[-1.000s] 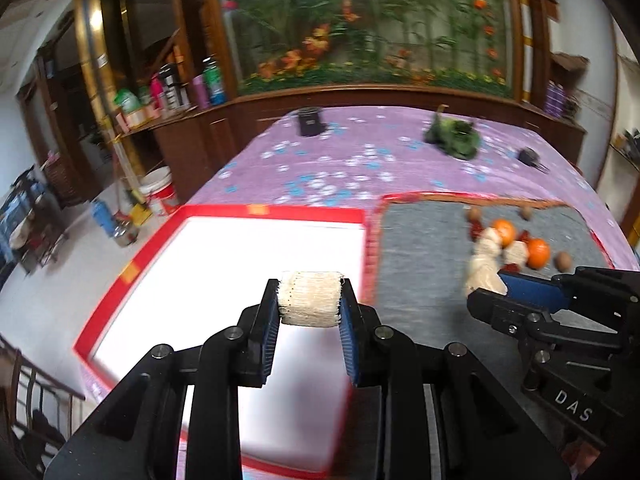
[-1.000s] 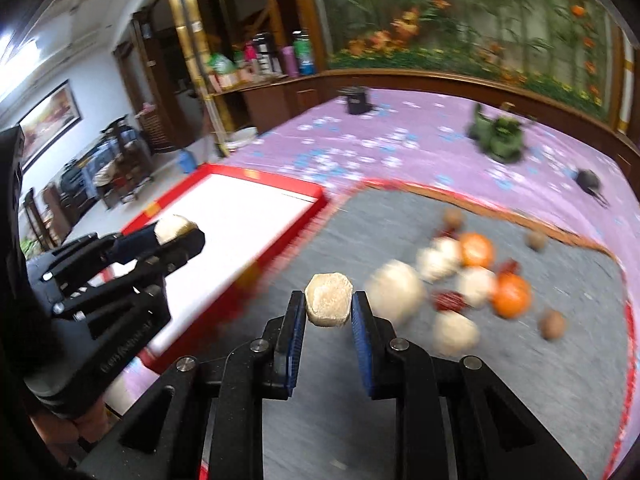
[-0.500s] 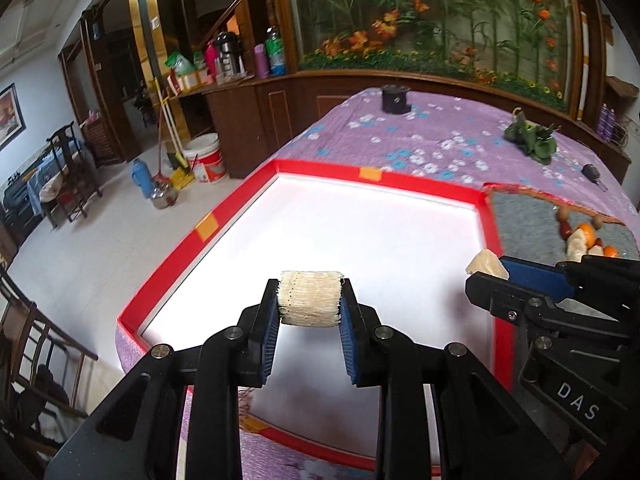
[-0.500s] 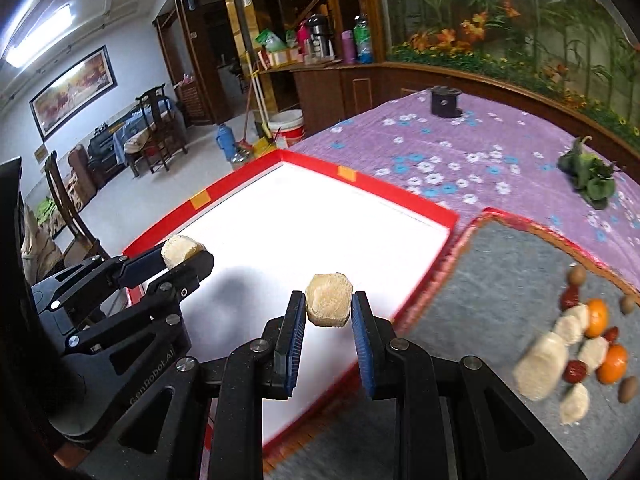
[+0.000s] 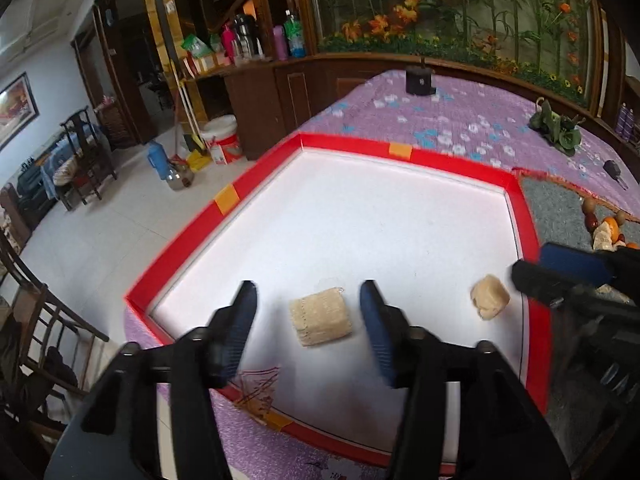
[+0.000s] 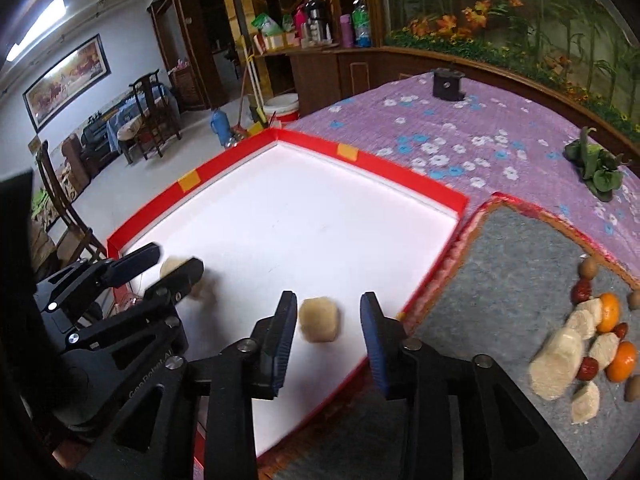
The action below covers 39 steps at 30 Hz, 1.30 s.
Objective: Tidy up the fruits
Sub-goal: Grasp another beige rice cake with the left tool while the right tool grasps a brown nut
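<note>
Left gripper spread wide, nothing between the pads but air, hanging over the near end of the white tray w/ the red rim. Ribbed beige block lying on the tray floor right between the two fingers, touching neither. Pale chunk sitting on the tray too, off to the right near the red edge, just in front of the right gripper's blue-padded tip poking in from that side.

From the right wrist cam: right gripper also wide apart, gripping nothing. Same pale chunk resting on the white floor between the fingers, a bit blurry, close to the tray's near-right rim. Left gripper's tips in view at the left, w/ the beige block mostly hidden behind them.

Gray mat right beside the tray, on the purple flowered cloth. Rest of the pile on the mat's far right: two oranges, few red dates, brown nuts, several pale chunks all bunched together, some touching. Green leafy thing and a small black box further back on the cloth, well apart from everything.
</note>
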Available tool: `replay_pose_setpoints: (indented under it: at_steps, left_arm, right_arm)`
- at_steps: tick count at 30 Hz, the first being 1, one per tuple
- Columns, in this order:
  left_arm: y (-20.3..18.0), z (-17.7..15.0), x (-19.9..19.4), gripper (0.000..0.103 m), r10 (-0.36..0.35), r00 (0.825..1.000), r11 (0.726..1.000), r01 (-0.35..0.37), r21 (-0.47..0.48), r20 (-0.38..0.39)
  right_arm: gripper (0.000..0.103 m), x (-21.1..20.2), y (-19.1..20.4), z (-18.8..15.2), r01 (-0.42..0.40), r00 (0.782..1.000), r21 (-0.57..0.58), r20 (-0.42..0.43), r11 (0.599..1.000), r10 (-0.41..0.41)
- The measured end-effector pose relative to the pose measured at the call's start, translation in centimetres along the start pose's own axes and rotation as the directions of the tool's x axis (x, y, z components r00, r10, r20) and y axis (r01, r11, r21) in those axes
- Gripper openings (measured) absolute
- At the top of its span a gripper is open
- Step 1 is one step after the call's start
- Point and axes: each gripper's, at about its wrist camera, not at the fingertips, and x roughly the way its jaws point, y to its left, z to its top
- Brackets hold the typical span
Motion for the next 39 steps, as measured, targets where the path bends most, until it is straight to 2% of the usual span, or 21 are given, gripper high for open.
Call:
replay_pose_setpoints:
  at_steps: [1,4,8,13,18,22,30,33,36,39]
  left_arm:
    - [-0.1,0.1,-0.4,0.055,-0.006,1.000,1.000,0.005,0.008,0.015]
    - [-1.0,0.3,-1.9,0.065,-0.045,0.998,0.998,0.042,0.047,0.051]
    - [-3.8,0.3,-3.6,0.066,-0.132,0.989,0.985,0.124,0.122,0.067]
    - [-8.6,0.2,-5.1,0.066,-0.248,0.968,0.949,0.236,0.207,0.036]
    - [-13.8,0.1,-5.9,0.066,-0.330,0.944,0.901,0.320,0.292,-0.017]
    - [-17.0,0.2,-5.4,0.066,-0.345,0.937,0.874,0.344,0.342,-0.060]
    - [-19.8,0.9,-3.5,0.066,-0.335,0.936,0.855,0.352,0.382,-0.113]
    - [-20.4,1.4,-2.9,0.066,-0.349,0.928,0.847,0.371,0.381,-0.127]
    - [-21.0,1.8,-2.3,0.066,-0.363,0.920,0.840,0.392,0.374,-0.148]
    - [-21.6,2.3,-2.1,0.066,-0.400,0.902,0.824,0.431,0.367,-0.161]
  right_arm:
    - [0.036,-0.6,-0.8,-0.1,0.008,1.000,0.014,0.018,1.000,-0.009]
    - [0.040,-3.0,-4.2,-0.9,0.051,0.997,0.079,0.062,0.996,-0.056]
    - [0.043,-6.2,-9.9,-2.9,0.126,0.986,0.176,0.086,0.976,-0.143]
    - [0.043,-9.9,-16.6,-6.8,0.199,0.971,0.293,0.066,0.935,-0.228]
    - [0.046,-12.1,-20.8,-9.9,0.242,0.963,0.355,0.029,0.903,-0.269]
    - [0.046,-12.6,-23.0,-10.8,0.243,0.963,0.378,0.011,0.893,-0.267]
    - [0.046,-10.2,-24.3,-9.8,0.251,0.966,0.362,-0.034,0.898,-0.257]
    - [0.046,-9.1,-24.4,-9.4,0.276,0.959,0.350,-0.047,0.895,-0.278]
    - [0.045,-8.4,-24.8,-9.4,0.268,0.962,0.359,-0.056,0.894,-0.266]
    - [0.039,-7.8,-24.9,-9.6,0.287,0.957,0.350,-0.067,0.892,-0.282]
